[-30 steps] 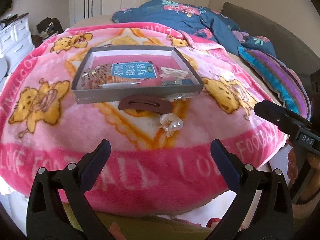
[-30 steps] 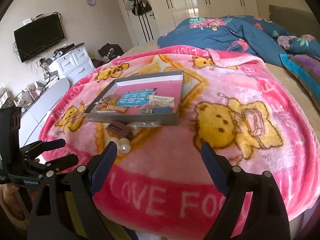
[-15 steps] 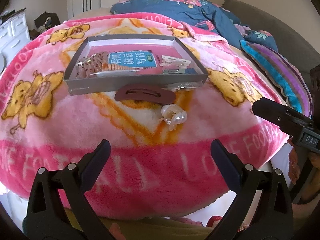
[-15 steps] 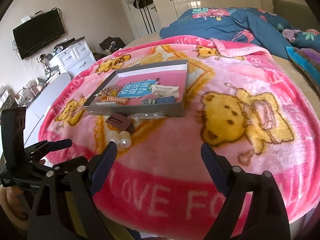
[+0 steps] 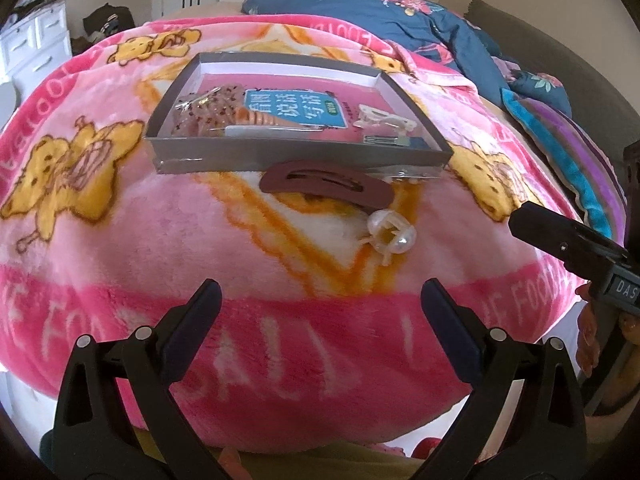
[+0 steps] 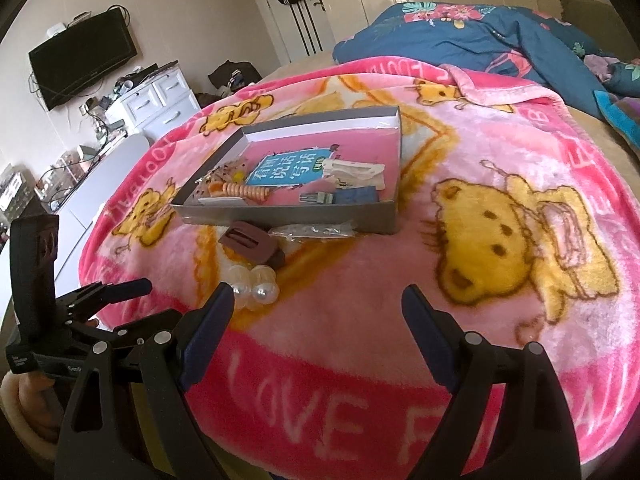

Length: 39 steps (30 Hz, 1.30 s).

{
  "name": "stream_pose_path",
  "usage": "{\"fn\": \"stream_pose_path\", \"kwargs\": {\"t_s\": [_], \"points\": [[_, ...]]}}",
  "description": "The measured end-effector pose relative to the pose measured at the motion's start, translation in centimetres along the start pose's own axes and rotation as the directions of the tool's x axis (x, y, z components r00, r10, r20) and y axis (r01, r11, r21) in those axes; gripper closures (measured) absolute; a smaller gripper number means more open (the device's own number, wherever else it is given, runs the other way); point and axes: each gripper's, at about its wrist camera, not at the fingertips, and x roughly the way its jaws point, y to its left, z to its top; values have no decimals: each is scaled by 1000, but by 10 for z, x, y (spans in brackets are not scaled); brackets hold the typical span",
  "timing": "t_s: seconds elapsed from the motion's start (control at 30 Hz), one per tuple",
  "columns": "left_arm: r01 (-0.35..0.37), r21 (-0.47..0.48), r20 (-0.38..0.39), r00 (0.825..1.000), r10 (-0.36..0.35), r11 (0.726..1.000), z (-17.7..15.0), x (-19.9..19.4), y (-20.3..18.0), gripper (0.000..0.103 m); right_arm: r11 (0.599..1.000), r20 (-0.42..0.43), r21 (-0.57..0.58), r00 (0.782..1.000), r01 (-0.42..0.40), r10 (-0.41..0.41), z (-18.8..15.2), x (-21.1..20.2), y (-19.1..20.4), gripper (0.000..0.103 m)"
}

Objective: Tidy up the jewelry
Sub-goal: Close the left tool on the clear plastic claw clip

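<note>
A grey shallow box (image 5: 296, 156) (image 6: 288, 216) sits on the pink bear blanket and holds several hair accessories and a blue card. In front of it lie a brown hair clip (image 5: 326, 186) (image 6: 252, 246), a pearl claw clip (image 5: 390, 236) (image 6: 256, 284) and a small clear packet (image 6: 316, 231). My left gripper (image 5: 320, 304) is open and empty, short of the pearl clip. My right gripper (image 6: 318, 312) is open and empty, to the right of the pearl clip. Each gripper also shows in the other's view: the right (image 5: 560, 240), the left (image 6: 120, 300).
The pink blanket (image 5: 160, 240) covers the bed and drops off at its near edge. A blue floral duvet (image 6: 480, 32) and striped pillow (image 5: 572, 160) lie behind and right. White drawers (image 6: 156, 100) and a wall TV (image 6: 84, 56) stand to the left.
Both grippers have moved forward toward the box and clips, which now look larger and closer. Both stay open. Nothing on the blanket has moved.
</note>
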Motion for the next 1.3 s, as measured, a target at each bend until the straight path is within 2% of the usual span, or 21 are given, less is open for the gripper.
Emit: {"fn": "stream_pose_path", "kwargs": {"t_s": [0.47,1.3], "points": [[51,15,-43,998,-50,999,3,23,-4,49,1000,-25,26,1000,-5,6,11,28,-5,18],[134,76,-79,989,-128,988,23,56,-29,51,982,-80,179,993,-65,81,32,78,-22,18]]}}
